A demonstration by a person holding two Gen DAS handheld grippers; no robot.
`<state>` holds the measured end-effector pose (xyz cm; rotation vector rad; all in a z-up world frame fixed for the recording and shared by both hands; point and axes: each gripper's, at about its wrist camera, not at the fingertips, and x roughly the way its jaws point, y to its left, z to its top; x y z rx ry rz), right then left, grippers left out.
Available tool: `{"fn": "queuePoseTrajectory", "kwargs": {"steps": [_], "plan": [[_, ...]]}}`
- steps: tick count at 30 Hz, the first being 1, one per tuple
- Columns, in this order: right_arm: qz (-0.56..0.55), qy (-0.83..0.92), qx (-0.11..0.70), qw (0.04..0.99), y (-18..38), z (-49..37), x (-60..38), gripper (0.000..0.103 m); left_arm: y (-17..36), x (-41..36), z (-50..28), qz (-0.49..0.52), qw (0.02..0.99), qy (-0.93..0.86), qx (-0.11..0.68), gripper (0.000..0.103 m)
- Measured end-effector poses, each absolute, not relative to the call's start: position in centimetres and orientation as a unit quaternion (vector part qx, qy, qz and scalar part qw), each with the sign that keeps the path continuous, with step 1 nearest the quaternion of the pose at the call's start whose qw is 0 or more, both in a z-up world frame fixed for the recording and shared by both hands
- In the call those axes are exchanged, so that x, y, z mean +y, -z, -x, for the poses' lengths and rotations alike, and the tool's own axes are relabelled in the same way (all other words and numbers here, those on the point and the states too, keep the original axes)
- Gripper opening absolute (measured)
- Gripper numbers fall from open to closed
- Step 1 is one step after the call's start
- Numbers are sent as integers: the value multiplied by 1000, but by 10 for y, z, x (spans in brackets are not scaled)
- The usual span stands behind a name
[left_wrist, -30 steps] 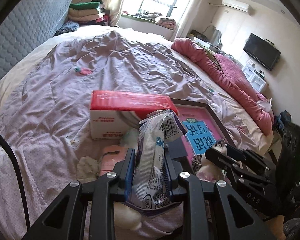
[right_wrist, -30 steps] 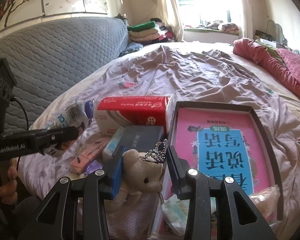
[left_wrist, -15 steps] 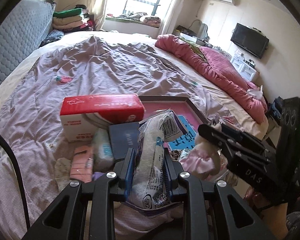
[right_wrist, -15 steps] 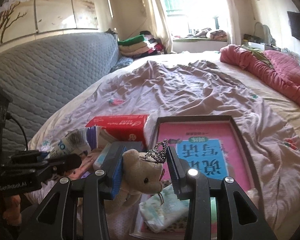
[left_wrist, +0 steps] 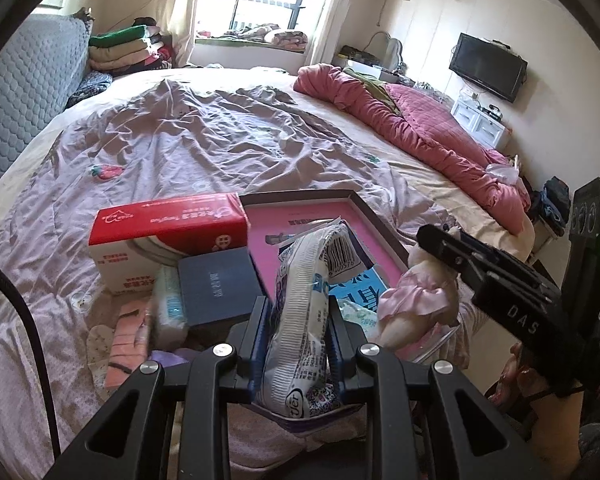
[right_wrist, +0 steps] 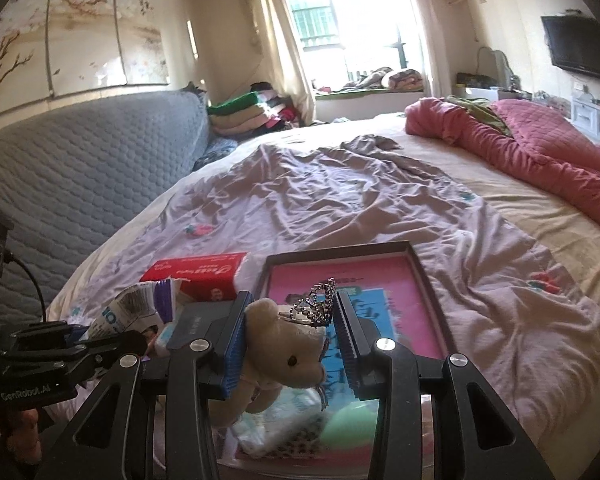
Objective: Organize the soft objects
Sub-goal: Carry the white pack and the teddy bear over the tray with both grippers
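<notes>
My left gripper (left_wrist: pixel 297 320) is shut on a white and purple plastic packet (left_wrist: pixel 304 320), held upright above the near edge of the bed. My right gripper (right_wrist: pixel 289 316) is shut on a beige teddy bear (right_wrist: pixel 283 356) that wears a small silver crown (right_wrist: pixel 318 304). In the left wrist view the bear (left_wrist: pixel 416 300) shows a pink dress and hangs from the right gripper (left_wrist: pixel 428 240) at the right. In the right wrist view the packet (right_wrist: pixel 135 308) and the left gripper (right_wrist: pixel 111 344) sit at the lower left.
On the lilac sheet lie a red and white tissue box (left_wrist: pixel 167 236), a dark blue box (left_wrist: pixel 217 284), a framed pink book tray (right_wrist: pixel 420 280), a small tissue pack (left_wrist: pixel 167 304) and pink cloth bits (left_wrist: pixel 127 340). A red quilt (left_wrist: pixel 420 132) lines the far right; a grey headboard (right_wrist: pixel 79 176) stands left.
Both grippers have pulled back and risen a little from the pile with their loads, so more of the bed and room shows. The bear has swung up beside the left gripper.
</notes>
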<state>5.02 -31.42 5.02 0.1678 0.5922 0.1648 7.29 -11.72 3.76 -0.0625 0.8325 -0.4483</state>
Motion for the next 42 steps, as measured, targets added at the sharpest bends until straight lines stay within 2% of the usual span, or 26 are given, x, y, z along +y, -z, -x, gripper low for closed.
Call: {"fn": "queuePoseTrajectory", "kwargs": {"steps": [15,42], "plan": [[-102,-45,283,953,-47,-45,-355,42,-25,-152,-89,13,880,226,417,27],[-123,28,279,952,-17,-77,-384,43,35,-201,-124,-9,854,237,464,27]]}}
